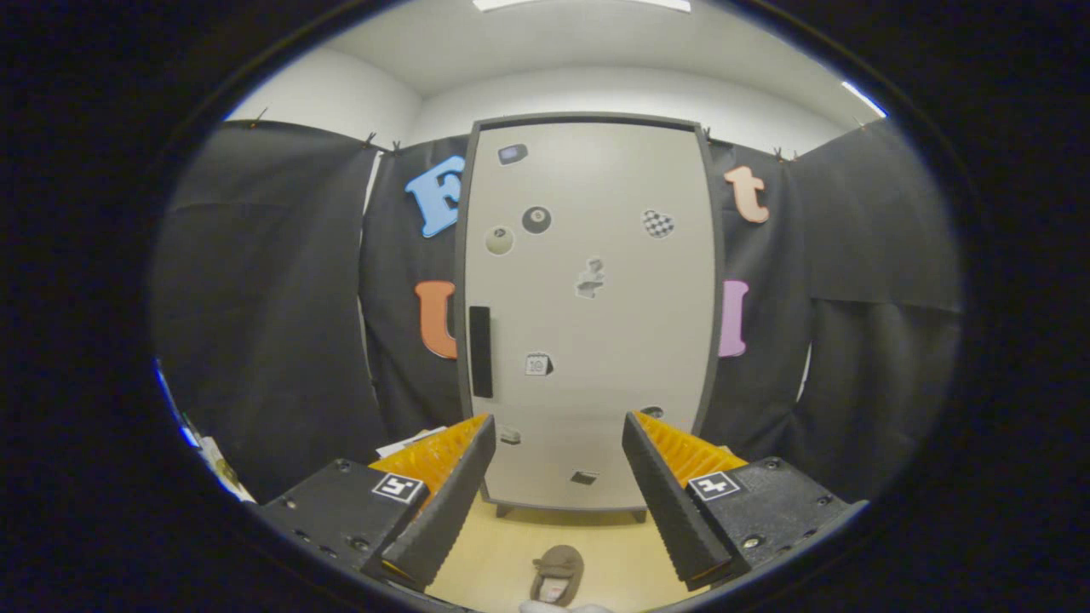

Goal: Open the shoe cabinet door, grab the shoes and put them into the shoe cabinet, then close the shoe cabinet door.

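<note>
We see black cloth (281,289) hung across the booth on both sides of the frame, clipped along its top edge. Above it rise plain white walls (596,98) meeting a white ceiling, with a bright light panel (579,4) at the top centre. Pale wooden floor (502,553) shows at the bottom.

Matt smooth shoe cabinet door (596,340), pale wood-look floor (511,545), soft fabric shoe (558,572), ribbed gripper (558,434) pads.
</note>
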`<state>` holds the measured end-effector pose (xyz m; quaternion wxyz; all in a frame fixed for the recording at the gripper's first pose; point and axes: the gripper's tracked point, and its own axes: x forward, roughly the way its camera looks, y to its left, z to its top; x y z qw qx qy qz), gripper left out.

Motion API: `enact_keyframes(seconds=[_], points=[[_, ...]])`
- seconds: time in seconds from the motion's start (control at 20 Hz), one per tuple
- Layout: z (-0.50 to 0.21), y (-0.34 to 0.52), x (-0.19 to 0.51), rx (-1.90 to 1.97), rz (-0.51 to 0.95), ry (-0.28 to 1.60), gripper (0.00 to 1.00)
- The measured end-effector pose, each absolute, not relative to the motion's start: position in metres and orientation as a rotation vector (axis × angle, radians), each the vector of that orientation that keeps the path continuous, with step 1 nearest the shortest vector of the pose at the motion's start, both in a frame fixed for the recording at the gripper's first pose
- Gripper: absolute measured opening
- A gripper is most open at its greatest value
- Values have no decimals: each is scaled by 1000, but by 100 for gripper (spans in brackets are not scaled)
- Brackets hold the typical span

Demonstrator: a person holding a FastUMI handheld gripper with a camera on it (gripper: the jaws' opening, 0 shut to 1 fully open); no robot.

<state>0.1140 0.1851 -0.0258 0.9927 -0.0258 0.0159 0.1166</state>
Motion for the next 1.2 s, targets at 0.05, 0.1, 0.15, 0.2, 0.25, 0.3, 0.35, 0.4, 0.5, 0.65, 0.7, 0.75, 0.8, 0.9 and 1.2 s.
enact_keyframes(seconds=[0.05, 0.1, 0.15, 0.2, 0.25, 0.3, 0.35, 0.4, 0.5, 0.65, 0.7, 0.75, 0.8, 0.9, 1.2], points=[[-28, 200, 125, -52, 261, 33, 98], [-26, 215, 139, -40, 285, 31, 98], [-26, 227, 152, -31, 298, 30, 98], [-26, 235, 166, -34, 298, 33, 98], [-26, 244, 181, -34, 299, 28, 98], [-24, 251, 196, -29, 298, 20, 98], [-24, 257, 210, -23, 293, 21, 98], [-25, 264, 223, -18, 292, 28, 98], [-28, 280, 248, -4, 299, 47, 98], [-31, 293, 284, -3, 277, 59, 97], [-33, 296, 293, -2, 273, 72, 97], [-35, 299, 300, 0, 271, 82, 96], [-36, 300, 305, 3, 269, 91, 96], [-34, 302, 311, -3, 264, 84, 88], [-35, 308, 320, -2, 248, 109, 44]])
